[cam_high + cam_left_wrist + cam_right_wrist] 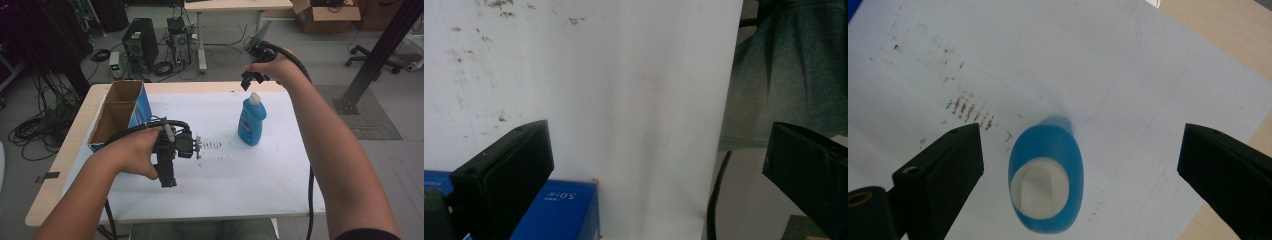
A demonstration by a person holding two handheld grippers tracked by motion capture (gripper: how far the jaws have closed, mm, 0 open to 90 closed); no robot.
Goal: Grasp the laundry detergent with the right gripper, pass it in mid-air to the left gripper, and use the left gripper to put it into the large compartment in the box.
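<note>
blue bottle [251, 121] with a white cap stands upright on the white sheet [240, 165] covering the table [55, 165], right of centre toward the far side. in the right gripper view the bottle [1046, 175] shows from straight above, white cap facing the camera, sitting between the two black jaws but touching neither. right gripper [252, 77] hangs in the air just above and behind the bottle's cap, pointing down, jaws spread wide and empty [1078, 175]. the right hand [280, 67] grips it, thick black cable [310, 200] running down along the forearm.

dark smudge marks [212, 146] on the sheet left of the bottle, also seen in the right gripper view [970, 110].

left gripper [167, 175] is held low over the sheet at the near left, in the left hand [132, 155], well apart from the bottle. in its own view the jaws stand wide apart with nothing between them [654, 170], looking at bare white sheet, the sheet's edge and a person's grey trouser leg [789, 75] past it.

open cardboard box [117, 117] with a blue side sits at the left of the table, just beyond the left hand; a blue corner of it [559, 210] shows behind the left jaw.

floor beyond the table: a black computer tower [140, 42], tangled cables [35, 130], another desk [235, 6], a cardboard carton [325, 15].
</note>
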